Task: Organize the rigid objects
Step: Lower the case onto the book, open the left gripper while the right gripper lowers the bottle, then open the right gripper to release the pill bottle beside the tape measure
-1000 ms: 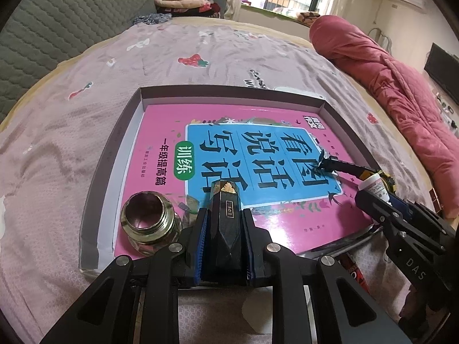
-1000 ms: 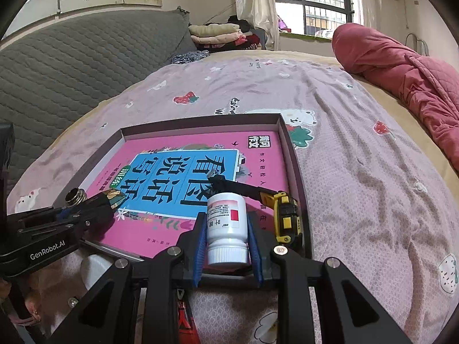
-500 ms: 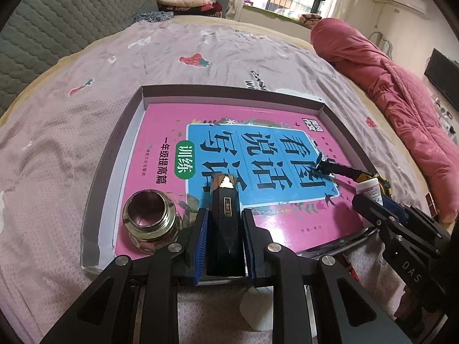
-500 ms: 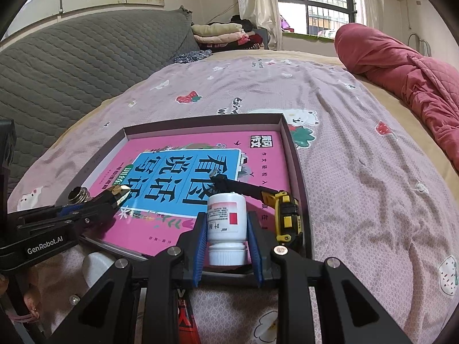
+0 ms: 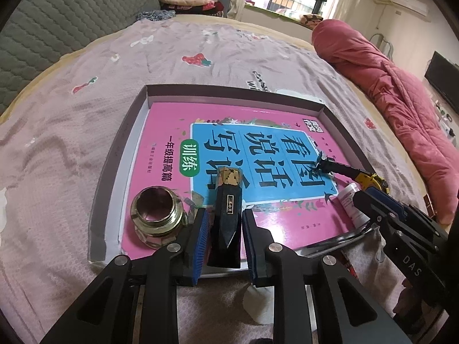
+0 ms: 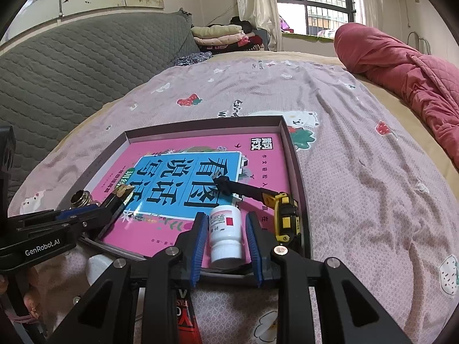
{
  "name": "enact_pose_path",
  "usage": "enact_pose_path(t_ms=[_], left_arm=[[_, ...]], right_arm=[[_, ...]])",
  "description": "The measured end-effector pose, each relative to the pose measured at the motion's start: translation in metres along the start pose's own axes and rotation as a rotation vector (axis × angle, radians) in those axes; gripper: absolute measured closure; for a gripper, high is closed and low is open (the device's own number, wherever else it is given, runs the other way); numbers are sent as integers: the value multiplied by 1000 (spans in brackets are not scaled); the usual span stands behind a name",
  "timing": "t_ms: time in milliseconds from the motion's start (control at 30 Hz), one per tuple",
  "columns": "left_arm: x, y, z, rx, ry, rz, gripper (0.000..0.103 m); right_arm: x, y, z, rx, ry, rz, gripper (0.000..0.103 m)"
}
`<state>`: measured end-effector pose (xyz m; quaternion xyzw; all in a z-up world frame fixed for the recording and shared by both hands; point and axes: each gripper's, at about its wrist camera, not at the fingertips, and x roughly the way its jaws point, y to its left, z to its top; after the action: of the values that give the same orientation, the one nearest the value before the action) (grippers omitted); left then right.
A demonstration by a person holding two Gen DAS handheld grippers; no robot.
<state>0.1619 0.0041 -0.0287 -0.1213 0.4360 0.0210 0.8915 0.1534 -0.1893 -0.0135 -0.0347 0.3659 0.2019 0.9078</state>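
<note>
A shallow tray (image 5: pixel 134 140) on the bed holds a pink book (image 5: pixel 229 154). On the book's near edge, the left gripper (image 5: pixel 223 223) stands spread around a black block (image 5: pixel 228 215); the right gripper (image 6: pixel 226 235) stands spread around a white bottle (image 6: pixel 225 233).

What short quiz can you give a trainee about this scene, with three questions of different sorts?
1. True or false: the brass fitting lies outside the tray.
2. What sits between the jaws of the right gripper? A) a cup B) a white bottle C) a spoon
3. Fill in the colour: the black block between the jaws of the left gripper rests on a ___ book.

Key: 1 false, it is inside the tray; 2 B; 3 pink.
</note>
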Motion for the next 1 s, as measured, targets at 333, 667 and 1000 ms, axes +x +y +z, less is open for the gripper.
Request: enact_pose_path(t_ms=[333, 667, 1000], left_arm=[[-5, 4, -2, -4, 6, 5, 78], [-13, 6, -5, -4, 4, 19, 76], [-30, -1, -3, 11, -28, 27, 55]], right_arm=[[-7, 6, 2, -23, -33, 10, 75], [-10, 7, 1, -38, -37, 25, 66], [-17, 4, 2, -41, -56, 30, 63]])
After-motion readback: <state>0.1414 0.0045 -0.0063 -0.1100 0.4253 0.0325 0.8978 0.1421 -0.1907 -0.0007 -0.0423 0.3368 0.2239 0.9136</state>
